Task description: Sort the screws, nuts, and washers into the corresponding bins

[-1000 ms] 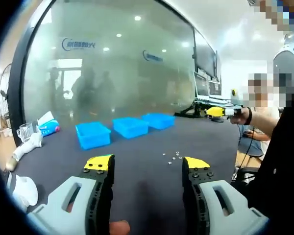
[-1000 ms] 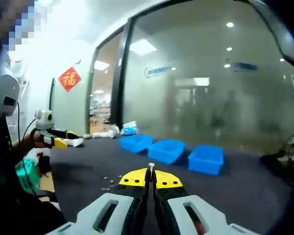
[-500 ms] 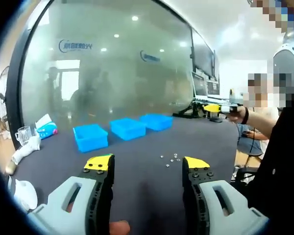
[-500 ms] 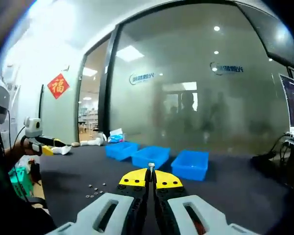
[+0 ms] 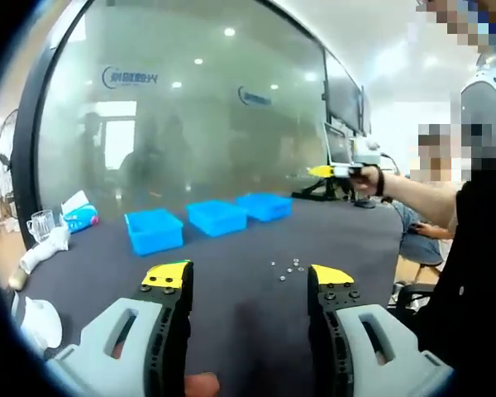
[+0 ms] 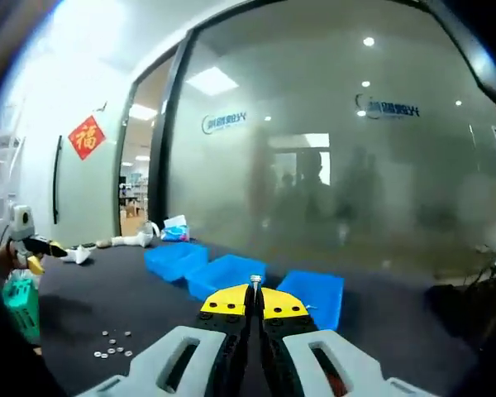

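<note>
My right gripper (image 6: 254, 296) is shut on a small silver screw (image 6: 255, 280) that sticks up between its yellow tips, held above three blue bins (image 6: 231, 273) in a row. A scatter of small nuts and washers (image 6: 112, 346) lies on the dark table at lower left. In the left gripper view my left gripper (image 5: 248, 277) stands open over the table, nothing between its jaws. Beyond it lie the small parts (image 5: 289, 266) and the three blue bins (image 5: 217, 215). The right gripper (image 5: 341, 170) shows there at upper right, held in a hand.
A dark table (image 5: 231, 281) carries everything. A glass wall (image 6: 339, 149) stands behind the bins. At the table's left end are a glass cup (image 5: 40, 223), a tissue pack (image 5: 78, 215) and white cloth (image 5: 41, 248). Monitors (image 5: 347, 145) stand at the right.
My right gripper has moved with the screw closer to the bins, which now look larger. In the left gripper view it has risen and shifted left. My left gripper has stayed put.
</note>
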Available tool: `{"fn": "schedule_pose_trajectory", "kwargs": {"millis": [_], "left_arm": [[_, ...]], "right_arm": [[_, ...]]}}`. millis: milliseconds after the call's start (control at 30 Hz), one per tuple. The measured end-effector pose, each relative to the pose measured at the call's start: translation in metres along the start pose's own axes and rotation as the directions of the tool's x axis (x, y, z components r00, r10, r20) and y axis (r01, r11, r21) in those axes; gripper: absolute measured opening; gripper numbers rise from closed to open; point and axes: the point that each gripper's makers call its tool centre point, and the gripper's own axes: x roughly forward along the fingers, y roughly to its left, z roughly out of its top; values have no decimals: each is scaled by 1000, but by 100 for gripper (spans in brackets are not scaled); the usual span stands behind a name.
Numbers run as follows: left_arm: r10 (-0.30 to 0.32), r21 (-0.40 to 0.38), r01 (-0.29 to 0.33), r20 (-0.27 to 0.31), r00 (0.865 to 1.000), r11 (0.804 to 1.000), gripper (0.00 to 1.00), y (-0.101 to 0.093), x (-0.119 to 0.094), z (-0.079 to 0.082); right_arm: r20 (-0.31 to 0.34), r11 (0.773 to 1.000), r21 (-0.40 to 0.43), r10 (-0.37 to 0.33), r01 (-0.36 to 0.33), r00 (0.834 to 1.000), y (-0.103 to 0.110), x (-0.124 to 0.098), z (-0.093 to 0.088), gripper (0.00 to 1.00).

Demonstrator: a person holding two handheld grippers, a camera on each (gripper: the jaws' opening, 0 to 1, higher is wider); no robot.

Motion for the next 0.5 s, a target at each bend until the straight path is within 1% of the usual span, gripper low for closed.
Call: {"fn": "schedule_pose_trajectory", "kwargs": {"millis": [133, 167, 200, 233, 300, 500], "left_arm": [[-2, 1, 2, -1, 1000, 1000, 54, 0, 0, -1], [-1, 1, 1, -1, 1000, 1000, 54, 0, 0, -1], [-2, 0, 2, 1, 1000, 1000, 54, 0, 0, 0], [-2, -1, 2, 3, 1000, 1000, 54, -1, 0, 0], [-3, 2, 3, 2, 1000, 1000, 54, -1, 0, 0], [-2, -3, 2, 4, 1000, 1000, 54, -2, 0, -1]], "right_arm": [[-47, 1000, -24, -11, 10, 999, -14, 31, -5, 1], [-70, 1000, -25, -18, 17, 997, -19, 39, -8, 1], [-91, 1000, -18, -25, 24, 996, -24, 45, -11, 1], [-94, 999, -24, -27, 25, 995, -27, 51, -12, 1], [-132, 999, -30, -37, 33, 991, -35, 63, -19, 1], [-199, 998, -39, -60, 53, 978, -49, 93, -34, 1]]}}
